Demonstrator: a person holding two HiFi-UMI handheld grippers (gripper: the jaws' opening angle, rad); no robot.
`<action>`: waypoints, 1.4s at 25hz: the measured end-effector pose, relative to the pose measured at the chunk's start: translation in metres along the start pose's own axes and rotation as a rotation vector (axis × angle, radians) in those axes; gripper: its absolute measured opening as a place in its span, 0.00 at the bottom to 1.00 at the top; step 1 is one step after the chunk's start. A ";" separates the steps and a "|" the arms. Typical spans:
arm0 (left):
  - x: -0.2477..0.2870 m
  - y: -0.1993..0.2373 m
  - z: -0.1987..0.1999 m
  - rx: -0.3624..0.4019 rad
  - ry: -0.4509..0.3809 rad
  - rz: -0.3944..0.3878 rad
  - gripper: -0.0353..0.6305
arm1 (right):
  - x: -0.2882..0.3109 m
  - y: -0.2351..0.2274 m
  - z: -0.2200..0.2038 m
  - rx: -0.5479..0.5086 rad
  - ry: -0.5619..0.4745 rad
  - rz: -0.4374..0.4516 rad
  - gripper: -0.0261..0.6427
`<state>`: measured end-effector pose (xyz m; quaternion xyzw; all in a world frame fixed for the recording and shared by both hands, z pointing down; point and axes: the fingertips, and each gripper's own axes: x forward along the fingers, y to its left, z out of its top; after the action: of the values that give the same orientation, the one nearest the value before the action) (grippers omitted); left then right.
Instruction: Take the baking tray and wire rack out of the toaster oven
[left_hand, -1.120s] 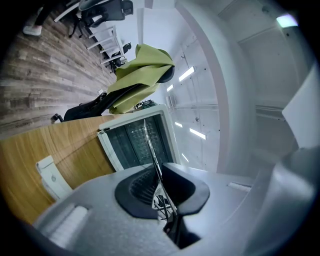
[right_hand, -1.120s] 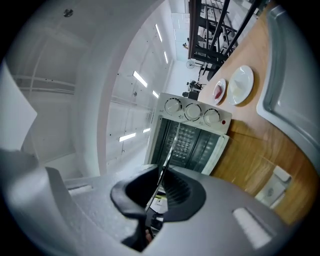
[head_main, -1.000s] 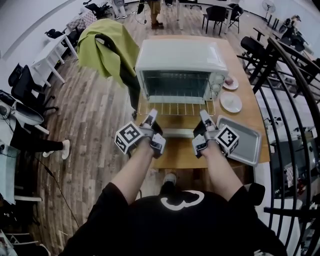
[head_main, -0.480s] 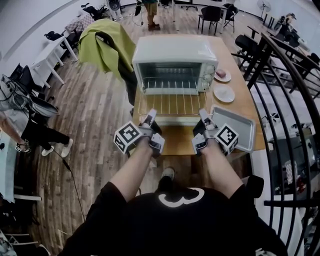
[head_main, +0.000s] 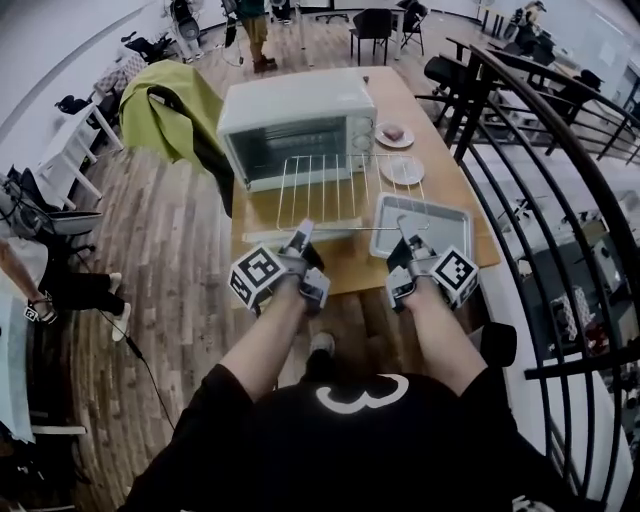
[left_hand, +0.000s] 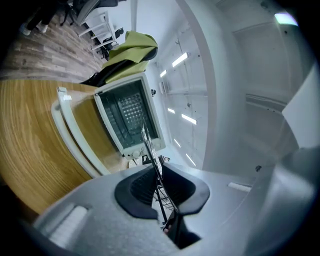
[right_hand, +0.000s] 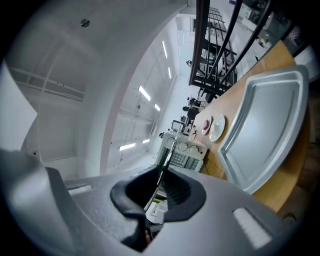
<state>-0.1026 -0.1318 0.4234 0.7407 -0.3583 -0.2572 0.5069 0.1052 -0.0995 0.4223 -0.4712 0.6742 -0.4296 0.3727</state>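
The wire rack (head_main: 335, 188) hangs level in front of the white toaster oven (head_main: 295, 125), clear of its cavity, above the lowered door (head_main: 262, 215). My left gripper (head_main: 298, 238) is shut on the rack's near left edge and my right gripper (head_main: 408, 238) on its near right edge. In the left gripper view the rack (left_hand: 146, 137) runs edge-on between the pads of the left gripper (left_hand: 159, 175), with the oven (left_hand: 127, 117) ahead. The right gripper (right_hand: 162, 187) pinches the rack (right_hand: 167, 160) likewise. The silver baking tray (head_main: 440, 222) lies on the table to the right, and fills the right of the right gripper view (right_hand: 265, 130).
Two small plates (head_main: 403, 170) sit on the wooden table (head_main: 355, 275) right of the oven. A green cloth (head_main: 170, 100) drapes a chair at the left. A black railing (head_main: 520, 170) runs close along the table's right side. A person (head_main: 250, 30) stands beyond.
Both grippers have drawn back toward me with the rack. It has slid fully out of the oven and now hangs free, its right part over the baking tray.
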 end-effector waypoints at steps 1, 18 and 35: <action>0.005 -0.004 -0.010 -0.001 0.016 -0.006 0.11 | -0.008 -0.002 0.009 -0.005 -0.015 -0.006 0.08; 0.073 -0.039 -0.161 0.003 0.291 -0.069 0.11 | -0.135 -0.050 0.114 -0.008 -0.229 -0.129 0.08; 0.130 0.022 -0.178 -0.010 0.382 0.018 0.11 | -0.104 -0.123 0.130 0.023 -0.200 -0.240 0.09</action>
<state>0.1037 -0.1392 0.5042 0.7702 -0.2609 -0.1089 0.5717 0.2908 -0.0532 0.5013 -0.5847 0.5675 -0.4297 0.3892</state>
